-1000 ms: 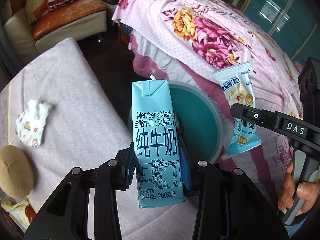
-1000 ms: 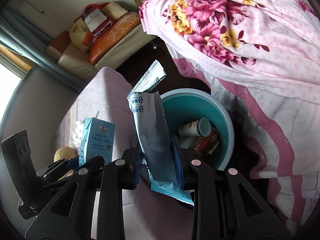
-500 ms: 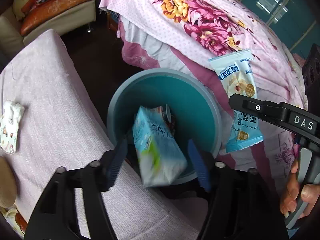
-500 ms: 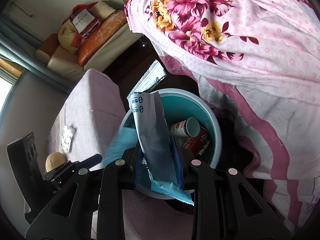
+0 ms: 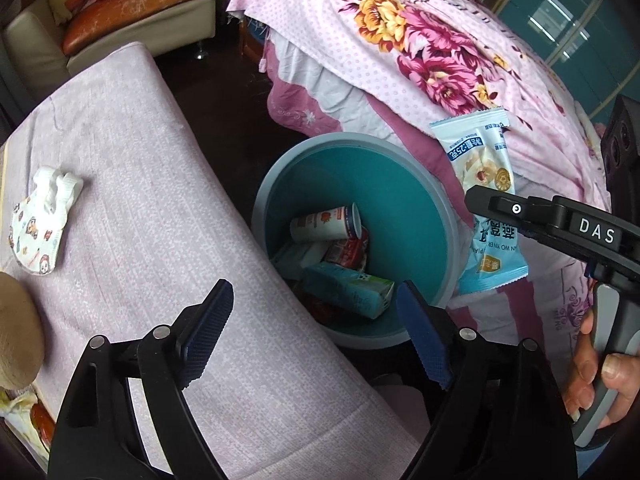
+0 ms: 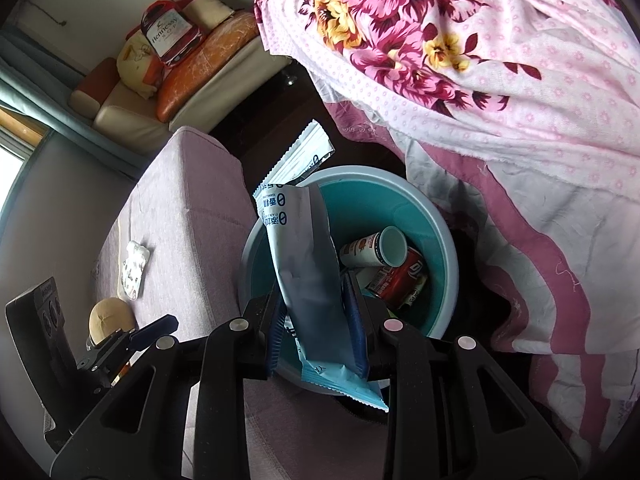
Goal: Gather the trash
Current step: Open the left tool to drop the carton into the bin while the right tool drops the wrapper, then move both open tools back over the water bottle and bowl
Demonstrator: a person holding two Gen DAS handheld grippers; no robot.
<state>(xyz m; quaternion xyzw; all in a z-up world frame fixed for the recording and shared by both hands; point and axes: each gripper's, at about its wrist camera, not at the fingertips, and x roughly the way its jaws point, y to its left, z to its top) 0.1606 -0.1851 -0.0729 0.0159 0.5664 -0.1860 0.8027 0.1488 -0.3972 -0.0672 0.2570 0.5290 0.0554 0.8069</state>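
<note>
A teal bin (image 5: 420, 184) stands on the floor between a pink-covered bench and a flowered bed; it also shows in the right wrist view (image 6: 448, 248). Inside lie a blue milk carton (image 5: 348, 290), a paper cup (image 5: 324, 226) and a red can (image 6: 400, 276). My left gripper (image 5: 316, 312) is open and empty just above the bin's near rim. My right gripper (image 6: 316, 300) is shut on a light blue snack packet (image 6: 308, 264), held upright over the bin's near edge; the packet also shows in the left wrist view (image 5: 484, 168).
The pink bench (image 5: 132, 200) carries a small printed cloth (image 5: 40, 224) and a round bun (image 5: 16, 332). The bed with its flowered cover (image 5: 420, 40) hangs close beside the bin. A sofa with cushions (image 6: 192, 60) stands at the back.
My left gripper opened and let go of the milk carton, which fell into the bin and now lies on its side. My right gripper moved over the bin with the packet.
</note>
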